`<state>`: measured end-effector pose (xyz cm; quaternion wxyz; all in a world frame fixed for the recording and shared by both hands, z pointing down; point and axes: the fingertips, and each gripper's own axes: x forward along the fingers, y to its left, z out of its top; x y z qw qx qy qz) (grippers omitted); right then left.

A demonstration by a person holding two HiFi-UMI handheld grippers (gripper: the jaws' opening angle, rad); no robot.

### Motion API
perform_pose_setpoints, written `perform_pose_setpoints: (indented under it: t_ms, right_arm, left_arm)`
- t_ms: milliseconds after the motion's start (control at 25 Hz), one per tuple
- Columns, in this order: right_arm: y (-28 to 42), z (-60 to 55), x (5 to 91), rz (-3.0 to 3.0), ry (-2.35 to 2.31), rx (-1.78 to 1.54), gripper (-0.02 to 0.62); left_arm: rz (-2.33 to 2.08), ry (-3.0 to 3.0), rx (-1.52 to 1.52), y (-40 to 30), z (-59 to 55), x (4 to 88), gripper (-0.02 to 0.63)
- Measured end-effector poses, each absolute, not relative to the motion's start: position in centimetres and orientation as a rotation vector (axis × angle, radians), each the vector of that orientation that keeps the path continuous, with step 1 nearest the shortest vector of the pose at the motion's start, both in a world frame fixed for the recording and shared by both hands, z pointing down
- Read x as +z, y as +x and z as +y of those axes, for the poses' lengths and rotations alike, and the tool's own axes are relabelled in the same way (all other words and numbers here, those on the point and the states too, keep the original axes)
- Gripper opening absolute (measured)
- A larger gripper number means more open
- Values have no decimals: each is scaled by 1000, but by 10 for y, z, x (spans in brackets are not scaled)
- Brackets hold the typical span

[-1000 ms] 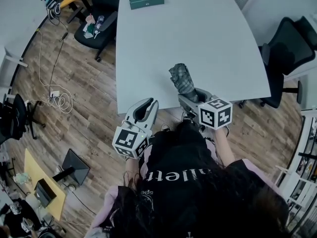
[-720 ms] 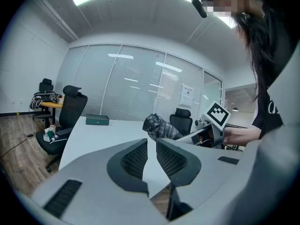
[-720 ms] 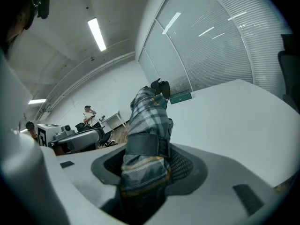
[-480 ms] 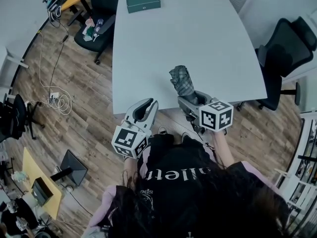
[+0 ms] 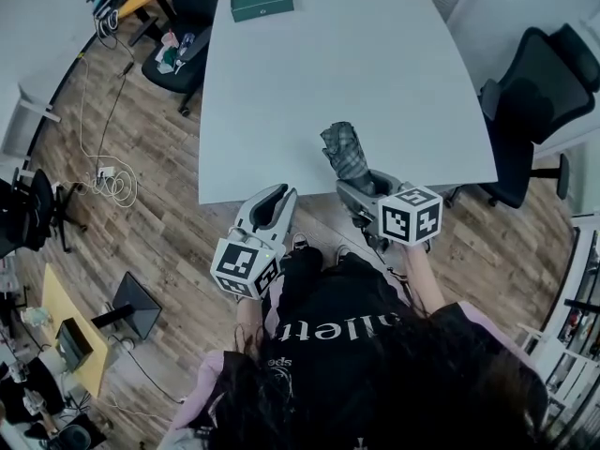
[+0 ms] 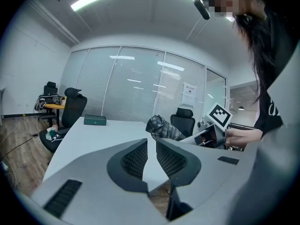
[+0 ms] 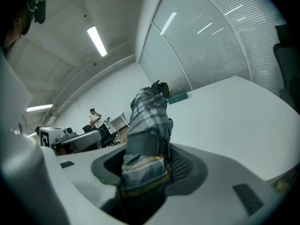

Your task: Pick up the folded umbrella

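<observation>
Right claw clamps the folded plaid umbrella, holding it tilted over the near edge of the white worktop; left claw, just left, is empty, jaws a narrow slit apart; a green box lies at the far edge.

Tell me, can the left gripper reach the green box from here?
Probably not. The left gripper hangs off the near edge of the table, and the box sits at its far edge. Nothing blocks the way, but the whole tabletop lies between.
</observation>
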<state>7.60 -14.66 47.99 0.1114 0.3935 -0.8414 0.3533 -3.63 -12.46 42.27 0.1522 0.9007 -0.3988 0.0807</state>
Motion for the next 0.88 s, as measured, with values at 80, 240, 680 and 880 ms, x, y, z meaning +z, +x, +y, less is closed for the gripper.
perform_pose_setpoints:
  t_ms: [80,240,680,880]
  right_arm:
    - [84,-141,481,-2477,1139,1039,229]
    - [96,-131,482,-2488,1111,1032,229]
    - [119,-111,485,-2505,1060,1023,229]
    - [130,-105,484,-2502,1065,1030,229]
  left_arm:
    - [-1163,2572,228,-29,-119,424,75]
    - [-1198,2558,232,-18,-109,423,75]
    - [-1214,2555,234,16,-87,426,75]
    - [-1210,2562,236,27,-82,424,75]
